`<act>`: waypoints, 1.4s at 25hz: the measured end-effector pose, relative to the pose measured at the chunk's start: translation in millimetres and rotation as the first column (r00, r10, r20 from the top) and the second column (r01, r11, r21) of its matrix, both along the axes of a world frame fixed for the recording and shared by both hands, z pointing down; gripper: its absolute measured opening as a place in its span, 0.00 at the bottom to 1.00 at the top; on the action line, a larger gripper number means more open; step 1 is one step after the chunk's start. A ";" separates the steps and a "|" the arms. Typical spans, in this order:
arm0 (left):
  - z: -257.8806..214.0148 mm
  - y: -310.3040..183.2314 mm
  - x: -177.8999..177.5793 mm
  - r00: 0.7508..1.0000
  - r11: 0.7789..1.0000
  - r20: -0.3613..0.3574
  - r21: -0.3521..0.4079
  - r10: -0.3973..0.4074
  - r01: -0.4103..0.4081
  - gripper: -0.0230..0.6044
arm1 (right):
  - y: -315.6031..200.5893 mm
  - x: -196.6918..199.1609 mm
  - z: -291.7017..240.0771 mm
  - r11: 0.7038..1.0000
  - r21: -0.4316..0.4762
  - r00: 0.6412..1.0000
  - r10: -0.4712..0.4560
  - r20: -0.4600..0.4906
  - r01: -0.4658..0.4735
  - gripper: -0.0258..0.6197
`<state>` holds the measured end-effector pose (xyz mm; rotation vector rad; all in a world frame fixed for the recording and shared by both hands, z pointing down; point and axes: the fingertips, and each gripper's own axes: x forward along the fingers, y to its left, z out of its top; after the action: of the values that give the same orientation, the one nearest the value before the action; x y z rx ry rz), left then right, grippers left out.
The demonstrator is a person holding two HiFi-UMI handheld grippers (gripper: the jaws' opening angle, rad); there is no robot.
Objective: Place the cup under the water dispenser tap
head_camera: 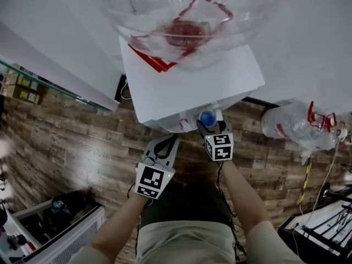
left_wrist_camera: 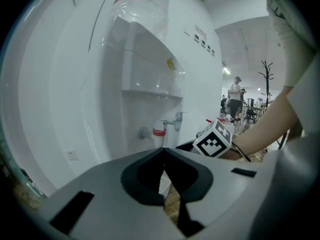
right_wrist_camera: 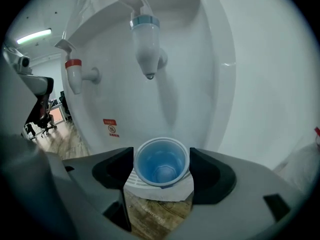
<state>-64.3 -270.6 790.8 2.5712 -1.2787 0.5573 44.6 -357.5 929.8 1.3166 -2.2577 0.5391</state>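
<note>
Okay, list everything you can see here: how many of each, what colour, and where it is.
water dispenser: one, white, ahead of both grippers
water bottle: one, clear with red label, on top of the dispenser
blue-banded tap: one, white, in the dispenser's recess
red-banded tap: one, white, left of the blue-banded one
cup: one, blue, roughly below the blue-banded tap
drip tray: one, white, beneath the cup
spare bottle: one, clear, on the floor right of the dispenser
floor: brown wood pattern
left gripper: jaws together, empty
right gripper: jaws closed on the cup
</note>
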 end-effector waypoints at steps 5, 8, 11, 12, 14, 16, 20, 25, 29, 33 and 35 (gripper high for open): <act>-15.2 7.6 -8.0 1.000 1.000 0.007 -0.006 0.007 -0.007 0.04 | 8.0 3.2 -11.0 0.999 -0.038 0.999 0.037 0.027 -0.036 0.69; -32.2 14.1 -9.4 1.000 1.000 0.007 -0.019 0.007 -0.007 0.04 | 18.0 4.8 -30.1 0.998 -0.049 0.999 0.039 0.027 -0.038 0.69; -55.2 20.8 -9.4 1.000 1.000 0.008 -0.022 0.011 -0.011 0.04 | 30.4 4.6 -56.8 0.998 -0.056 0.999 0.029 0.015 -0.028 0.65; -64.0 22.8 -9.4 1.000 1.000 0.008 -0.023 0.011 -0.011 0.04 | 34.8 4.6 -67.6 0.998 -0.057 1.000 0.024 0.010 -0.023 0.63; -83.6 26.7 -8.4 1.000 1.000 0.008 -0.024 0.013 -0.013 0.04 | 43.7 5.5 -91.7 0.999 -0.049 1.000 0.011 -0.003 -0.011 0.49; -105.3 31.5 -5.7 1.000 1.000 0.006 -0.024 0.018 -0.018 0.04 | 53.7 7.2 -117.2 0.999 -0.038 1.000 -0.002 -0.012 0.002 0.41; -149.7 38.1 3.1 1.000 1.000 -0.006 -0.017 0.024 -0.024 0.04 | 72.9 14.7 -170.1 0.999 -0.035 1.000 -0.003 0.010 0.003 0.36; -201.7 43.5 9.8 0.999 0.999 -0.005 0.014 0.035 -0.035 0.04 | 94.2 29.8 -243.0 0.999 0.003 0.998 0.033 0.049 -0.033 0.24; -237.9 46.5 13.8 0.999 0.999 0.002 0.030 0.037 -0.037 0.04 | 111.1 42.6 -302.9 0.998 0.021 0.995 0.051 0.087 -0.053 0.21; -268.8 50.3 18.2 0.999 0.998 0.004 0.045 0.041 -0.041 0.04 | 122.6 56.4 -364.6 0.997 0.040 0.986 0.064 0.151 -0.071 0.19; -282.3 52.5 19.5 0.999 0.998 0.003 0.051 0.040 -0.040 0.05 | 127.3 63.4 -396.4 0.995 0.071 0.984 0.064 0.163 -0.077 0.17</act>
<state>-44.8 -218.1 508.5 2.6439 -1.2603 0.5412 108.1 -230.2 533.4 1.4423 -2.3908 0.6086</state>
